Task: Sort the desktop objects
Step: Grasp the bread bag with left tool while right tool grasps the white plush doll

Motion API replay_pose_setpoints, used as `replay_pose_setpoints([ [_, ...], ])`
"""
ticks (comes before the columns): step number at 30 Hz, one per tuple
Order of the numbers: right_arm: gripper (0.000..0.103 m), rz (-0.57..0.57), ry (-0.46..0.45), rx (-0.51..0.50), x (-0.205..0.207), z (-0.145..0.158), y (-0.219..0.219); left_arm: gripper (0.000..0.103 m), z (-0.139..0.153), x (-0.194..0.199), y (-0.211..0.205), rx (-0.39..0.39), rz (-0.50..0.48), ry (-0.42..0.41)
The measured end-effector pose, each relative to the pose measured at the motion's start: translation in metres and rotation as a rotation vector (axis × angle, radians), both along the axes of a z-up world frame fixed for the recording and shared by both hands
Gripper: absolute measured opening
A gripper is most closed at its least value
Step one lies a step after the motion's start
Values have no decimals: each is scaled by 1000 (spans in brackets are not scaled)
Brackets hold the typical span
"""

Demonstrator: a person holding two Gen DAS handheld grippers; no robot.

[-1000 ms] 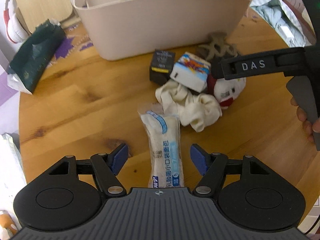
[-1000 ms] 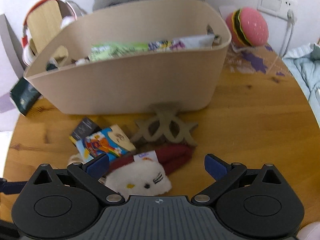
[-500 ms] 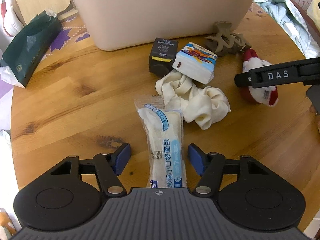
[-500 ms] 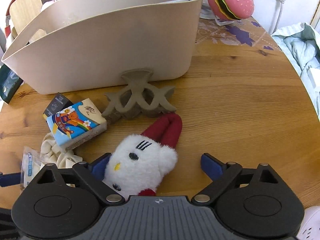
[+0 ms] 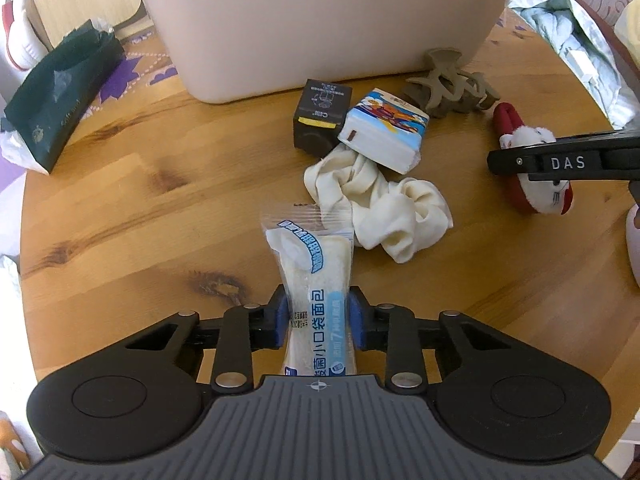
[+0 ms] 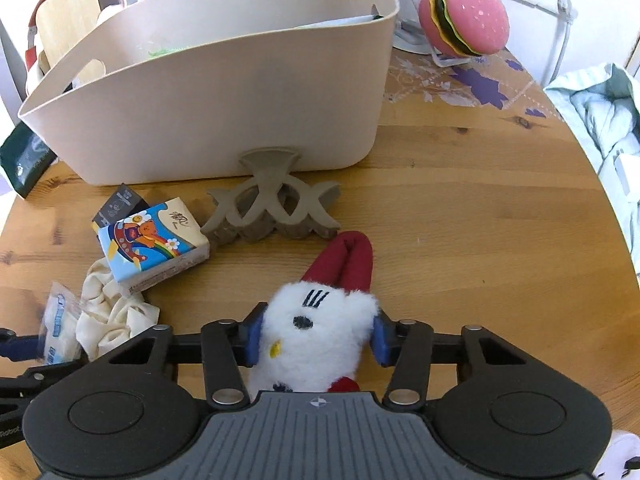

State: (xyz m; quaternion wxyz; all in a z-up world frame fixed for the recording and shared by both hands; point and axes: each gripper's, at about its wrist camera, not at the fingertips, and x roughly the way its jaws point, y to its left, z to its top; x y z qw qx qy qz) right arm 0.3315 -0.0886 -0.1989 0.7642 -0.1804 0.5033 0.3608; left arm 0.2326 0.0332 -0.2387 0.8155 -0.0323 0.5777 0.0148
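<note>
The left gripper (image 5: 318, 322) is closing on the bread packet (image 5: 314, 284), blue pads against both its sides on the wooden table (image 5: 120, 208), with the white scrunchie (image 5: 380, 204) at two o'clock. The right gripper (image 6: 316, 338) is closing too — pads pressed into the white plush toy (image 6: 316, 332). Only the right wrist view shows the burger toy (image 6: 464, 18) at one o'clock — and the beige bin (image 6: 224, 112)'s inside.

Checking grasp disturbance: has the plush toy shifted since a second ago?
Yes. In the left wrist view the plush toy has slid right, away from the tissue pack it lay beside, now clear of the scrunchie.
</note>
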Motion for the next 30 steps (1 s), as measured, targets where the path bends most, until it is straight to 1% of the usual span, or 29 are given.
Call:
replay_pose_setpoints([
  [6, 45, -4, 69, 43, 5, 4, -15, 29, 8, -9, 1, -26, 25, -2],
  [10, 45, 4, 72, 76, 4, 15, -25, 29, 19, -16, 4, -32, 43, -16],
  [12, 45, 16, 69, 84, 4, 21, -28, 29, 25, -17, 7, -22, 50, -19],
  [17, 45, 71, 20, 116, 1, 46, -34, 29, 46, -21, 17, 6, 54, -55],
  [21, 45, 91, 9, 154, 2, 64, -38, 29, 66, -21, 27, 24, 70, -95],
  [24, 45, 96, -1, 178, 5, 78, -40, 29, 80, -14, 33, 53, 64, -122],
  [26, 45, 107, -24, 195, 6, 91, -40, 29, 89, -9, 36, 85, 55, -146],
  [30, 45, 140, -81, 232, 10, 118, -37, 29, 108, 5, 44, 108, 49, -205],
])
